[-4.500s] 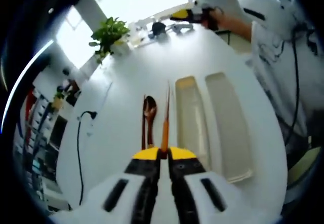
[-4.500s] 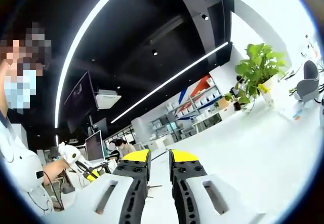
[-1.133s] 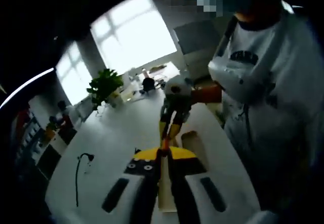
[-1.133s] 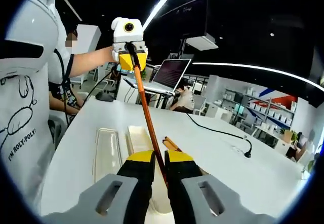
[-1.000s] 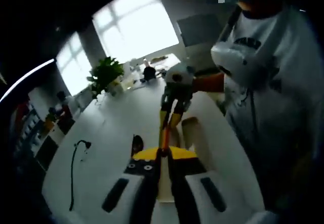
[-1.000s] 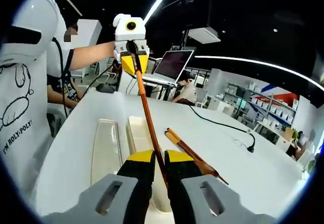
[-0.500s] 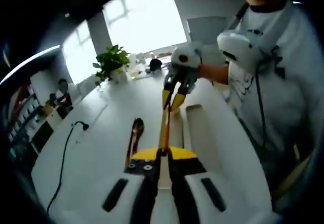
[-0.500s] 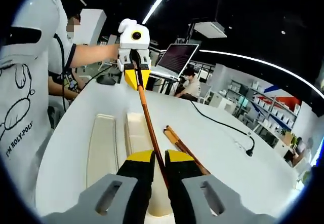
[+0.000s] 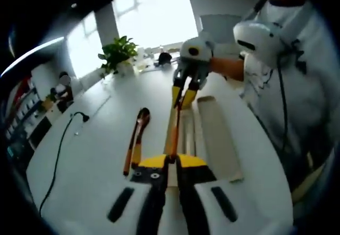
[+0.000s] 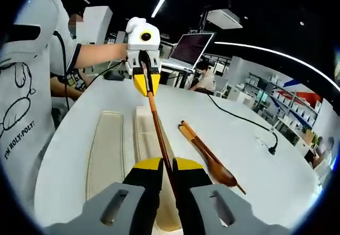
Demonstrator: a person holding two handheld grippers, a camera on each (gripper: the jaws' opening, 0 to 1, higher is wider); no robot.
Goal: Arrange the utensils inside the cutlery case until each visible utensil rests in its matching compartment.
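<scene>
An orange-brown chopstick (image 9: 174, 128) hangs lengthwise over the pale cutlery case, held at both ends. My left gripper (image 9: 170, 159) is shut on its near end, and my right gripper (image 9: 183, 94) grips the far end. In the right gripper view, my right gripper (image 10: 168, 163) is shut on the chopstick (image 10: 156, 128) and the left gripper (image 10: 144, 83) holds its other end. The case lies open as two long trays (image 10: 106, 150) (image 10: 142, 131) side by side. A wooden spoon (image 10: 212, 163) and a second chopstick (image 10: 187, 134) lie together on the white table beside the case; the spoon (image 9: 139, 126) lies left of it.
A black cable (image 9: 58, 144) runs over the table's left part. A potted plant (image 9: 118, 51) and small items stand at the far end. A person in a white shirt (image 9: 297, 86) stands by the table's right edge. An open laptop (image 10: 188, 49) sits on a desk behind.
4.5 s ago the left gripper alone held the chopstick on the table. Now both grippers hold it, and in the last second it has come down closer over the case.
</scene>
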